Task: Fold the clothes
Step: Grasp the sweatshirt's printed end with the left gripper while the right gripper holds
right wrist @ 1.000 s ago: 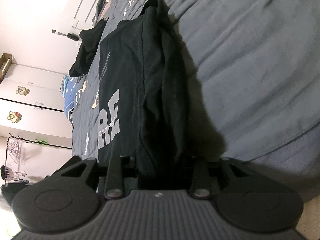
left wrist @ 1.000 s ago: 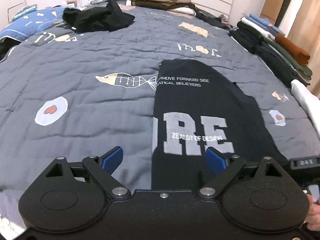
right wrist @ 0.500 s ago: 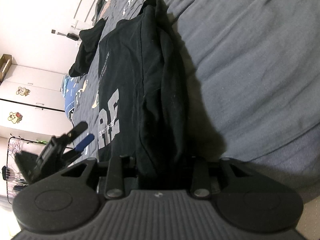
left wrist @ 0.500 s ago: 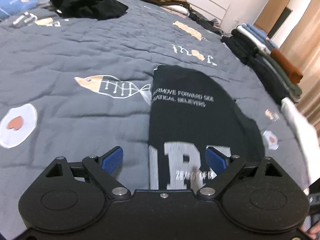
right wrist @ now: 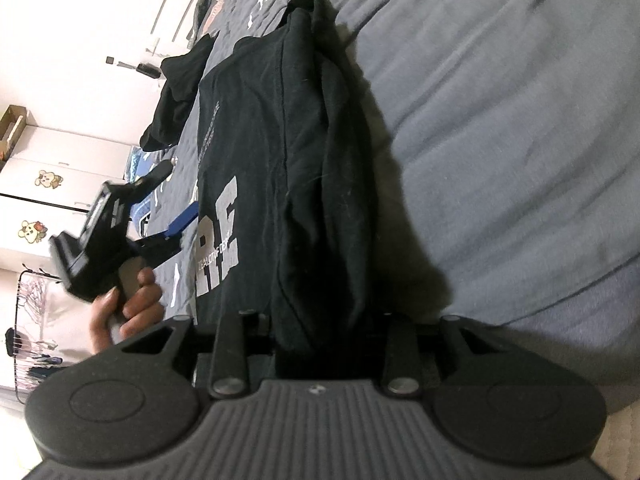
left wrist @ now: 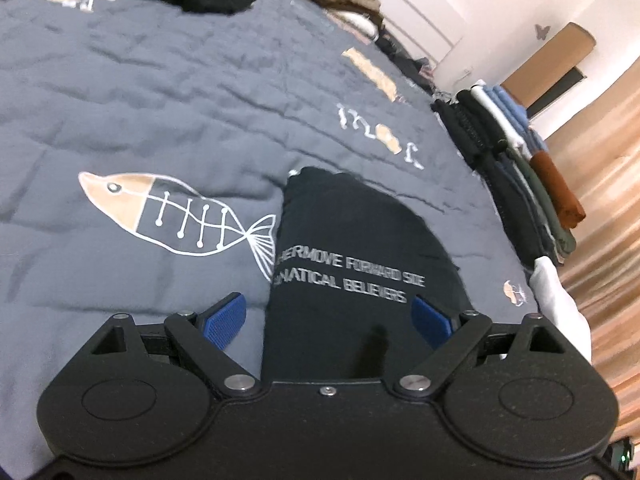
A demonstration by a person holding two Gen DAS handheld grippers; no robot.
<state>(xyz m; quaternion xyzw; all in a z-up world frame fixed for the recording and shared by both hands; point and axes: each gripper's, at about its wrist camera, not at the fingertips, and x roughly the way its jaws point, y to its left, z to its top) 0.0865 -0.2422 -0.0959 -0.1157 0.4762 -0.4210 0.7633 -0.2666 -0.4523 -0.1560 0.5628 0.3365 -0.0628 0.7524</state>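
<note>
In the left wrist view, the left gripper [left wrist: 329,316] hovers with its blue pads [left wrist: 222,321] spread wide and nothing between them but air. The black T-shirt [left wrist: 352,248] lies just beyond and below the pads, running from the bottom centre of the frame up toward the middle, its grey lettering just past the pads. It rests on a grey quilt [left wrist: 160,112] with a fish drawing to the left of the shirt. A row of folded clothes [left wrist: 516,168] sits at the right edge.

In the right wrist view, the right gripper [right wrist: 320,332] is clamped on a bunched fold of the same shirt [right wrist: 280,128], which stretches from the jaws at lower centre up toward the top. At the middle left, a hand [right wrist: 128,304] holds the left gripper [right wrist: 160,204] beside the shirt's edge.
</note>
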